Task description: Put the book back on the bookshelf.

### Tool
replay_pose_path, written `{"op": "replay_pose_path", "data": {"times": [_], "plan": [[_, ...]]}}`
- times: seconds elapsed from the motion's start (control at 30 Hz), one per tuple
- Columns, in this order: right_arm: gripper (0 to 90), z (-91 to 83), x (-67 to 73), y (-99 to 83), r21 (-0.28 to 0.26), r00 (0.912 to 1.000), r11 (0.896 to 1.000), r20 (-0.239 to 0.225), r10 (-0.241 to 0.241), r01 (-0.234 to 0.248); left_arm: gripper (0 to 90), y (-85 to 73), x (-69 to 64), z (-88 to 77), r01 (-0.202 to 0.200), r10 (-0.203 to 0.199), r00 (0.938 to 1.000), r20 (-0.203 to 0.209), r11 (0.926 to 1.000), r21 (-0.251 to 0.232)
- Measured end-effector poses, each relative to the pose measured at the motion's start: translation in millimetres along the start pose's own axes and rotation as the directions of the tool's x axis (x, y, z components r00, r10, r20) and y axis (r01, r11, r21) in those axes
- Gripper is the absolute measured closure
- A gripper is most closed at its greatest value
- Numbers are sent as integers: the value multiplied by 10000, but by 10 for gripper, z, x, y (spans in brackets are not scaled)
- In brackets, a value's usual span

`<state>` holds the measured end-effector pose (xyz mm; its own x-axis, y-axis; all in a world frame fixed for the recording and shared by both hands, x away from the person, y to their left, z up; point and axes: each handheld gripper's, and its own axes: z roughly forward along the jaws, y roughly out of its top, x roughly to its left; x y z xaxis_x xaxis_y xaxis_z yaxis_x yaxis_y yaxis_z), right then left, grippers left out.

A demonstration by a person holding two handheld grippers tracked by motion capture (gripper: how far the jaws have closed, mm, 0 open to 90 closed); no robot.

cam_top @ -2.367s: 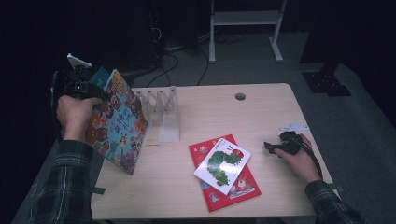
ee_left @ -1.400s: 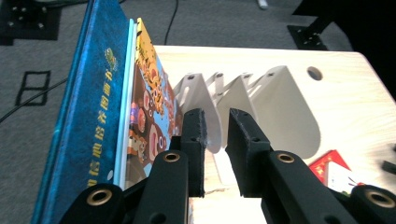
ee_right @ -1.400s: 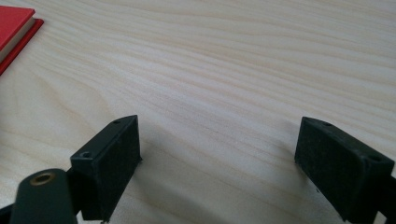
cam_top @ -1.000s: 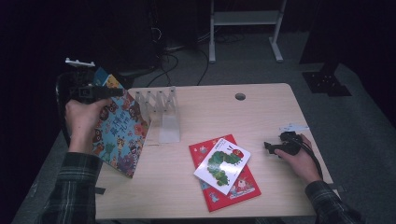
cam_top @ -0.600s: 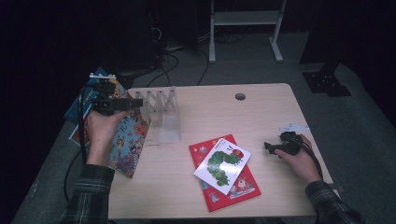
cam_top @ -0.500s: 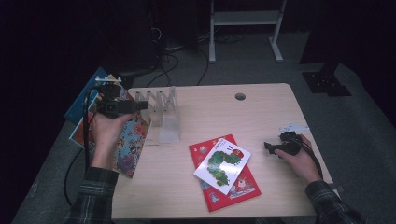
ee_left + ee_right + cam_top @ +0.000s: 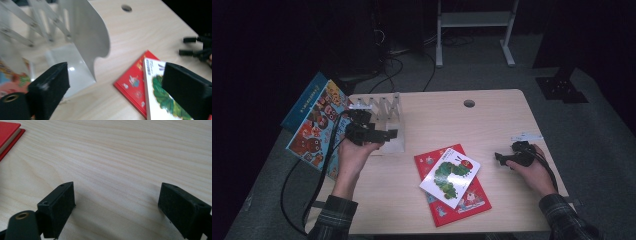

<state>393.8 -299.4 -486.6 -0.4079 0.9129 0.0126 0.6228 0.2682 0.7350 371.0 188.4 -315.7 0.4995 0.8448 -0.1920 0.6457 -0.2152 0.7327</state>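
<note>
Risk is judged greatest at the rack (image 7: 384, 117): the left tool (image 7: 382, 135), jaws wide and just opened with nothing between them, hangs beside it and could knock it. The big book (image 7: 314, 127) juts off the left edge of the surface (image 7: 492, 120) and may slip. The right tool (image 7: 504, 157) rests open, empty, at the right. Books (image 7: 452, 182) lie near the middle; a dark room with a stand is seen beyond.

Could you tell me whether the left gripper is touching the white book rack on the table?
Apart. In the left gripper view the left gripper has its jaws wide open with bare table between them, and the white rack stands beyond the pads, with nothing pressing on it.
</note>
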Motion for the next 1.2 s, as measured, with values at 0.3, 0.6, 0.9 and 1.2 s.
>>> {"op": "replay_pose_path", "data": {"times": [0.3,0.6,0.9,1.2], "plan": [[125,-2,1,-2,5,10000,10000,-53,-42,42,18,-258,-245,289,-161,157,9954,941,9999,36],[136,-17,3,-14,4,9998,9999,-168,-141,141,9,-561,-426,625,-760,679,9882,1372,9956,543],[359,-121,50,-9,263,9989,9993,-388,-268,279,21,-844,-464,764,-1742,1621,9746,1544,9824,680],[388,-254,241,-7,221,9840,9985,-1723,-459,504,102,-1026,-436,907,-2078,1784,9638,1982,9682,1390]]}}
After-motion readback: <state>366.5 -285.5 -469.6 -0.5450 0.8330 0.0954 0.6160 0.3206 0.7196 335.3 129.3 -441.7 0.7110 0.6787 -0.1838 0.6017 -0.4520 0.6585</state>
